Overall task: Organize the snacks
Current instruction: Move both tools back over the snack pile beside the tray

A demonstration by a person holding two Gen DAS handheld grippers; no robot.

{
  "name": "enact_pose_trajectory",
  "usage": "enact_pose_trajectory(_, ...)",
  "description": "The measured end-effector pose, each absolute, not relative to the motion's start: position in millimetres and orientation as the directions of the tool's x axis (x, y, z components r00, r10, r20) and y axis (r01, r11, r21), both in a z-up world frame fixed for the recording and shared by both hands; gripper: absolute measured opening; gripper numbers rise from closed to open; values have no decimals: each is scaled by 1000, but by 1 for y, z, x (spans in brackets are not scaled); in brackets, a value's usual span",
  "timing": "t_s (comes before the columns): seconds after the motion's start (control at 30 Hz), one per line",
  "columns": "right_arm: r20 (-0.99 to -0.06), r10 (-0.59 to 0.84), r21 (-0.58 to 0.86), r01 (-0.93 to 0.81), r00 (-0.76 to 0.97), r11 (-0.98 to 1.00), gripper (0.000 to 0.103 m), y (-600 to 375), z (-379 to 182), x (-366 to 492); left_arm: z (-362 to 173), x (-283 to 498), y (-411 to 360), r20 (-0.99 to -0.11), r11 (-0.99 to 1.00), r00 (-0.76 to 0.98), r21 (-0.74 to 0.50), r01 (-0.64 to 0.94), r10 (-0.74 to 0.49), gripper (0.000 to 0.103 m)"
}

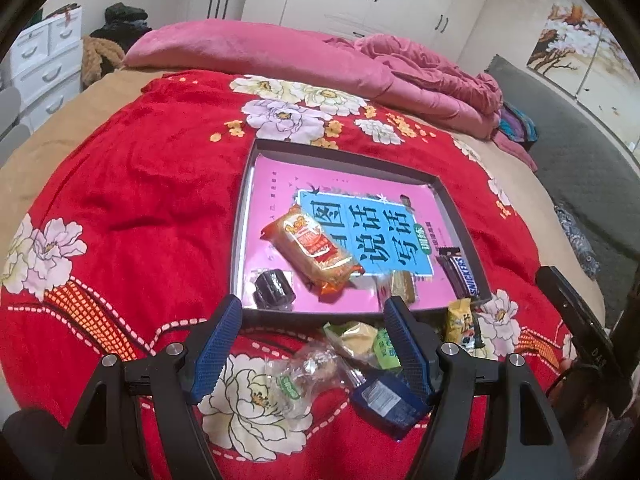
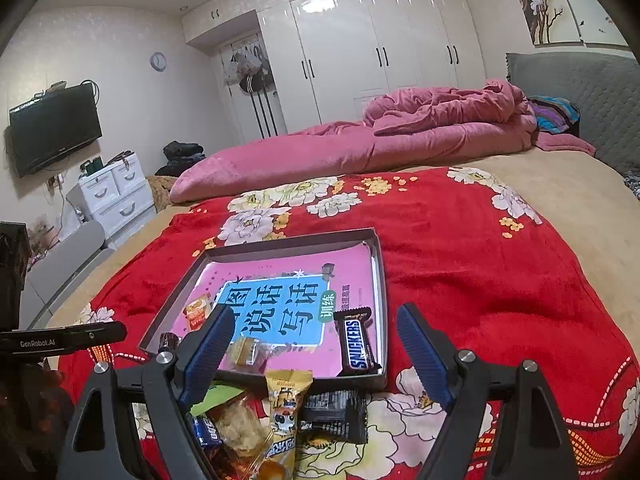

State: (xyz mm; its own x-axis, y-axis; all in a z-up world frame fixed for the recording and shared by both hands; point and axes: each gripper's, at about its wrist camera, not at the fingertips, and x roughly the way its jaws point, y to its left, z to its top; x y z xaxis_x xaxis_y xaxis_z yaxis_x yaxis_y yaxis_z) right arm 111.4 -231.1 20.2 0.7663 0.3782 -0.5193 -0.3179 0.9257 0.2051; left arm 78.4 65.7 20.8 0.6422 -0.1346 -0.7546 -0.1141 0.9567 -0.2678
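Both grippers stand released with nothing between the pads: the left gripper [image 1: 314, 344] hangs over a loose heap of snacks on the red blanket [image 1: 132, 184], the right gripper [image 2: 316, 344] just short of the tray [image 2: 378, 264]. Beyond the left fingertips the tray already holds an orange packet [image 1: 312, 250], a dark round sweet [image 1: 274, 286], a small wafer [image 1: 402, 286] and a Snickers bar [image 1: 460, 274]. Between and below those fingers lie a clear-wrapped biscuit [image 1: 312, 368], a green-and-yellow pack [image 1: 360, 338] and a blue packet [image 1: 382, 398], overlapping. That crowding is the likely trouble: closing here could pinch two wrappers at once, or crinkly film could slide off the pads. Under the right fingers a yellow cartoon packet [image 2: 286, 404] and a black sachet [image 2: 336, 416] sit against the tray's near wall, which may snag a low sweep, and the soft blanket gives underneath
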Motion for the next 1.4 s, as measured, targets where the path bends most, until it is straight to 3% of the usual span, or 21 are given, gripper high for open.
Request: enact_pose_trajectory(1.4, -656, 327, 156, -301, 681, 941, 83, -210, -9, 80, -8, 61, 61, -812, 966, 564, -244, -90, -152, 75)
